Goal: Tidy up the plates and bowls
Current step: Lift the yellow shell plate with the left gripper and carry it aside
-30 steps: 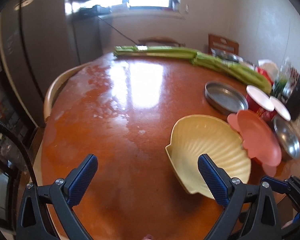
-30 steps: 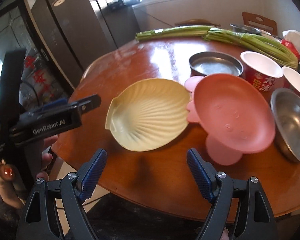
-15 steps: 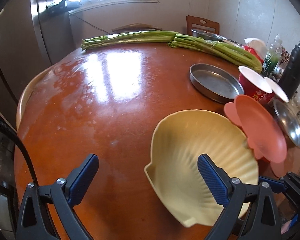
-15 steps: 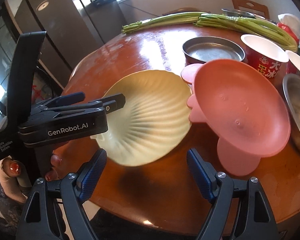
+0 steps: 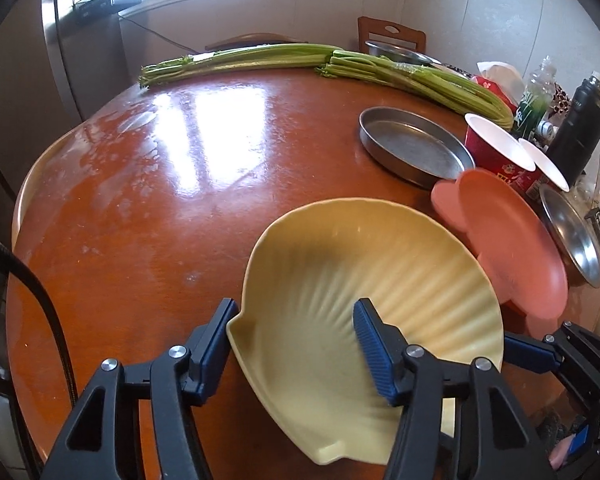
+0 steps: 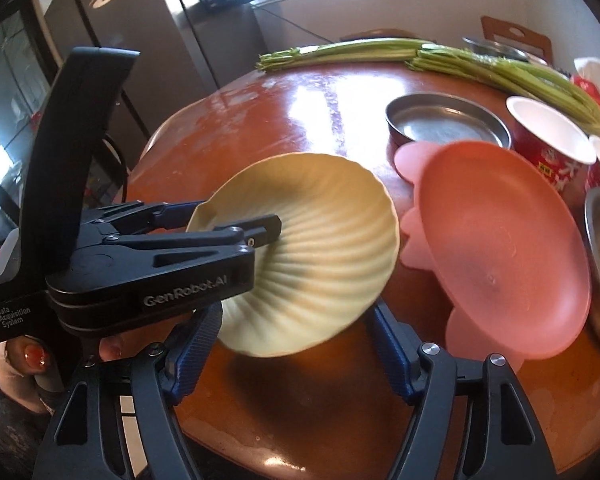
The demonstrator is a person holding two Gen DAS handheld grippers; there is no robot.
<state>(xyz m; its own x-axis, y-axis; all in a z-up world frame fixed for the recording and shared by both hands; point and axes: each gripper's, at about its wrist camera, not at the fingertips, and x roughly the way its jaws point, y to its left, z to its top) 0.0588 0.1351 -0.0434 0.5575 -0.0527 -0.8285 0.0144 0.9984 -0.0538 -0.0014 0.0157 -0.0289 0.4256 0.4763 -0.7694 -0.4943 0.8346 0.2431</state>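
Observation:
A pale yellow shell-shaped plate [image 5: 360,264] [image 6: 324,248] lies near the front edge of the round wooden table [image 5: 140,200], with its near side tilted up over a shadow. My left gripper [image 5: 296,320] [image 6: 236,216] is closing over the plate's left rim. One pad is outside the rim and the other is over the ribbed inner face, with a gap still showing. My right gripper [image 6: 296,316] is closing too, and the plate's near edge sits between its pads without being squeezed. A pink plate [image 6: 500,248] leans against the yellow one's right side.
A round steel pan [image 5: 416,146], red paper cups [image 5: 496,148], a steel bowl [image 5: 572,232] and a black flask [image 5: 580,128] crowd the table's right side. Long celery bundles [image 5: 260,56] lie along the far edge. A hand [image 6: 28,356] holds the left gripper.
Both grippers have come in closer to the yellow plate. The left jaws narrowed sharply around its rim, the right jaws narrowed slightly, and the plate's near side has tilted up.

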